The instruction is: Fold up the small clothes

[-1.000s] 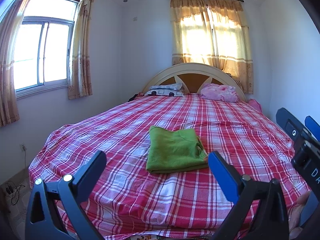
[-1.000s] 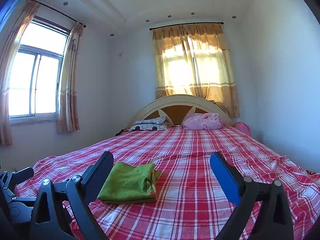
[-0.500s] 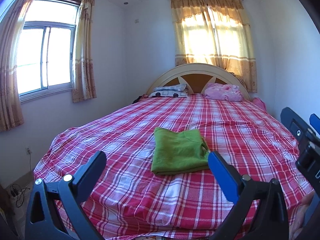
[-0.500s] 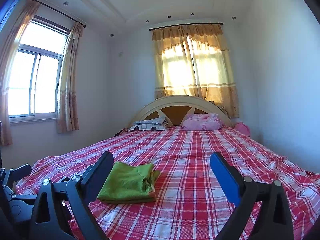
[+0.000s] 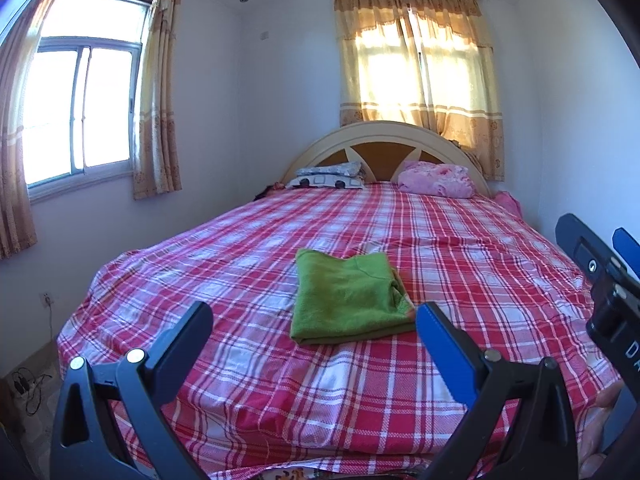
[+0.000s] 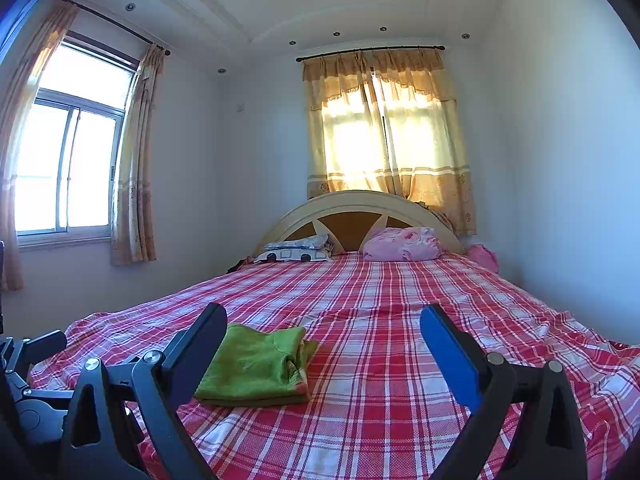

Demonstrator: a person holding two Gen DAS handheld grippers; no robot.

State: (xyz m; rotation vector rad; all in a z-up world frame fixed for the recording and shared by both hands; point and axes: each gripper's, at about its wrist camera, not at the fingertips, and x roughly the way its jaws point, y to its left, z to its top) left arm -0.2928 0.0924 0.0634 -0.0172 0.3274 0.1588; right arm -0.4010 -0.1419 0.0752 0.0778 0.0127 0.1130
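A folded green garment [image 5: 347, 297] lies flat on the red plaid bed [image 5: 256, 368], near its middle; it also shows in the right wrist view [image 6: 258, 366]. My left gripper [image 5: 314, 320] is open and empty, held back from the garment near the foot of the bed. My right gripper [image 6: 323, 326] is open and empty, to the right of the garment and apart from it. The right gripper's body shows at the right edge of the left wrist view [image 5: 600, 276].
Pillows [image 5: 330, 174] and a pink bundle [image 5: 436, 179] lie by the curved headboard [image 5: 384, 140]. Walls close the right side. Windows with curtains [image 5: 156, 92] are on the left and back. A power strip and cables [image 5: 24, 384] lie on the floor at left.
The left gripper has pulled back and shifted slightly, so the bed and garment look a little farther and more of the foot edge shows. The right view is nearly unchanged.
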